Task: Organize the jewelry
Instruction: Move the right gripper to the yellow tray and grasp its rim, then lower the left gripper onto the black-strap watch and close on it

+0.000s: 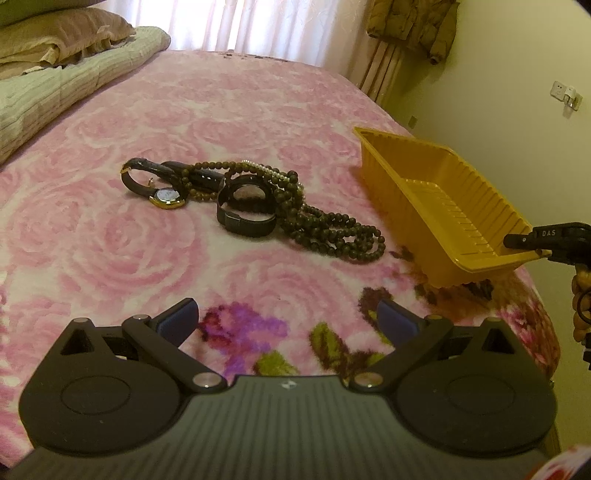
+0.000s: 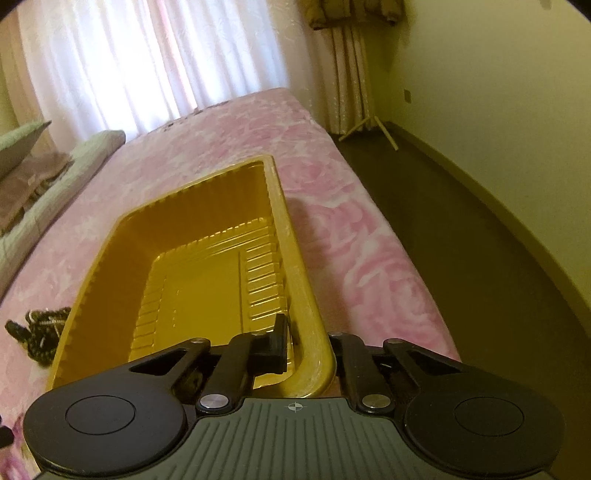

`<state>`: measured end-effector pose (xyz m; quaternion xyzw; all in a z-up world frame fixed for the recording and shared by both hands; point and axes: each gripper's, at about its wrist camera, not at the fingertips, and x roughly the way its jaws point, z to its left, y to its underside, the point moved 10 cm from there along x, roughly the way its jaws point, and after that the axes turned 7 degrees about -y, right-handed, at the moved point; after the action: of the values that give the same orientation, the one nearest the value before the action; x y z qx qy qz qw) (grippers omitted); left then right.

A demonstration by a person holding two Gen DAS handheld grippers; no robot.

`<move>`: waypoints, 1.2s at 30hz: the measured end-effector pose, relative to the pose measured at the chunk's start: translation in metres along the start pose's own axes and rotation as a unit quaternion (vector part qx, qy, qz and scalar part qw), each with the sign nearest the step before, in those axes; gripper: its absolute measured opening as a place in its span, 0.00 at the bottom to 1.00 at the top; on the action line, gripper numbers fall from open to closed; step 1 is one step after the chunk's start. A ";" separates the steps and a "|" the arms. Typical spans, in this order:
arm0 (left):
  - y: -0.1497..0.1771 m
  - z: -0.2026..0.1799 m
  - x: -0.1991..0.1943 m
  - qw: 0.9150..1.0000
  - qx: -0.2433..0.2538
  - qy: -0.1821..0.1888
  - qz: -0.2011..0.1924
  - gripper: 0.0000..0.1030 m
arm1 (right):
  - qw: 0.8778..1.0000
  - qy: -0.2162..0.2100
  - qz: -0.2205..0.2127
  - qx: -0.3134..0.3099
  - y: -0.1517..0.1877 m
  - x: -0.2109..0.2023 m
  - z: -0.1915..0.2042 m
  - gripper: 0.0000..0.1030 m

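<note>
Tray held ready for the jewelry

Right gripper (image 2: 295, 343) clamps the yellow tray (image 2: 295, 236) rim, steadying it; left gripper (image 1: 286, 319) fingers stand apart, empty.

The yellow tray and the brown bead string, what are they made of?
The yellow tray looks like thin shiny plastic: it has moulded ribs and glossy highlights. The brown bead string looks like dull wooden beads, though that is a guess.

A bed (image 1: 184, 122) under a pink rose-patterned blanket (image 1: 110, 258) fills the room's middle. A folded pale green quilt (image 1: 55, 96) and a brown pillow (image 1: 55, 33) lie at its far left. White curtains (image 2: 147, 62) cover the window. A jacket (image 1: 413, 26) hangs by the cream wall (image 2: 498, 92), which carries a socket (image 1: 559, 90). Dark floor (image 2: 461, 221) runs alongside.
</note>
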<state>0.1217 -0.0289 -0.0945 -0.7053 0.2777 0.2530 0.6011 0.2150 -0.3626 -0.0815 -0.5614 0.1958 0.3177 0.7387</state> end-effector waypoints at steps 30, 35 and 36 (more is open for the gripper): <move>-0.034 0.031 -0.032 0.999 0.037 -0.001 -0.035 0.84 | 0.927 0.160 -0.019 -0.338 -0.018 -0.024 0.083 0.05; -0.038 0.026 -0.010 0.996 0.079 -0.008 -0.028 0.83 | 0.924 0.166 -0.013 -0.344 -0.013 -0.021 0.078 0.04; -0.039 0.028 -0.005 0.996 0.086 -0.012 -0.028 0.83 | 0.926 0.166 -0.012 -0.340 -0.013 -0.022 0.077 0.04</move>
<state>0.1442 0.0036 -0.0678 -0.6554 0.2713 0.2195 0.6698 0.2027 -0.2971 -0.0353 -0.8256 0.1891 0.2587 0.4644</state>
